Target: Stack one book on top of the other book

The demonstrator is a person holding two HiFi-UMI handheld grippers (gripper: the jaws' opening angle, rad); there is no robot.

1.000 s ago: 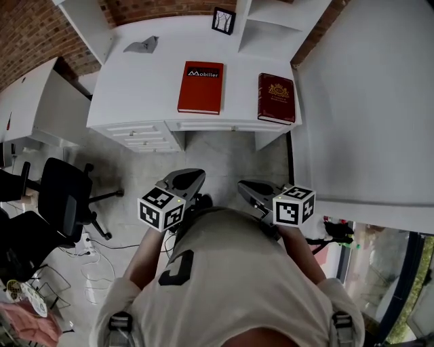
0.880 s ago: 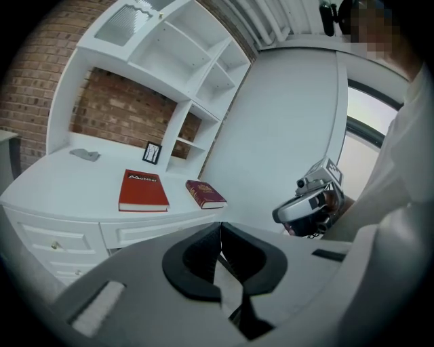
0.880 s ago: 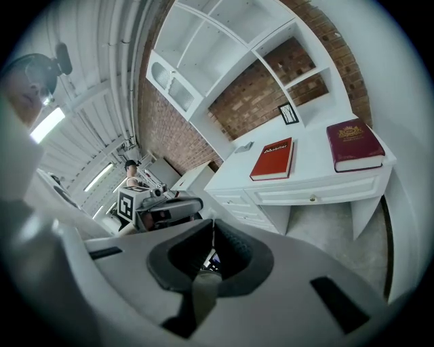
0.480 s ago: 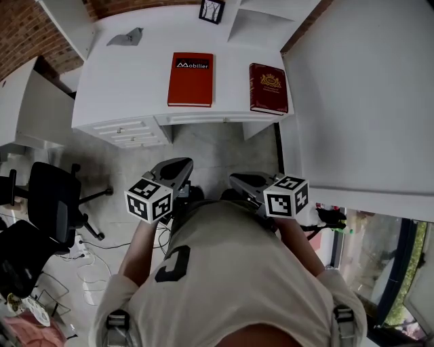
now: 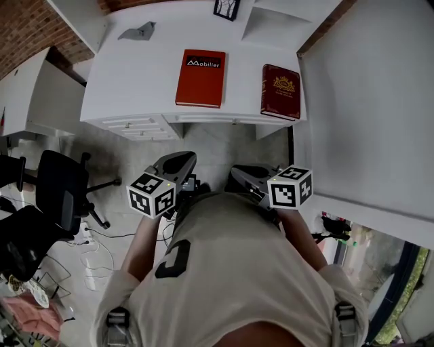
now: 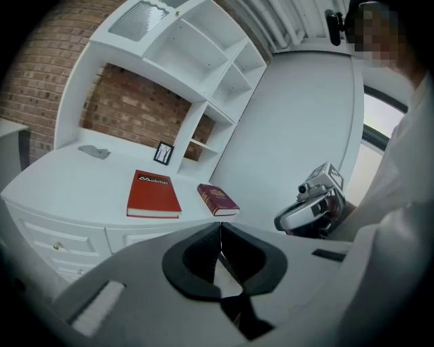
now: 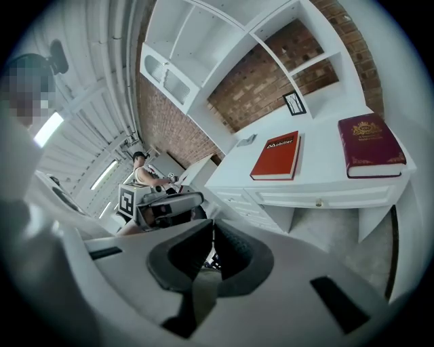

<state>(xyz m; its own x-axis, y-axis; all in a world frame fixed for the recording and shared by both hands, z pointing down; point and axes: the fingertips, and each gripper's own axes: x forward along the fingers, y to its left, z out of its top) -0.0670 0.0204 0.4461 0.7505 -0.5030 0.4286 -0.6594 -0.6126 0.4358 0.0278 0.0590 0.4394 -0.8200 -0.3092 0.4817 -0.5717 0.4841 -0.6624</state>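
Two books lie flat and apart on the white desk (image 5: 129, 74). The red book (image 5: 201, 68) (image 6: 152, 195) (image 7: 277, 156) is near the middle. A dark red book (image 5: 281, 91) (image 6: 218, 199) (image 7: 371, 145) with a gold crest lies to its right, by the desk's front edge. Both grippers hang over the floor, short of the desk, close to the person's chest. My left gripper (image 5: 182, 158) (image 6: 220, 228) is shut and holds nothing. My right gripper (image 5: 239, 173) (image 7: 211, 228) is also shut and holds nothing.
A small framed picture (image 5: 226, 8) and a grey crumpled object (image 5: 139, 30) sit at the back of the desk. Drawers (image 5: 139, 126) fill its left front. A black office chair (image 5: 61, 193) stands on the floor at left. A tall white panel (image 5: 369, 101) borders the right.
Both grippers have drifted a little nearer the desk's front edge, still shut. The books have not moved on the desk.
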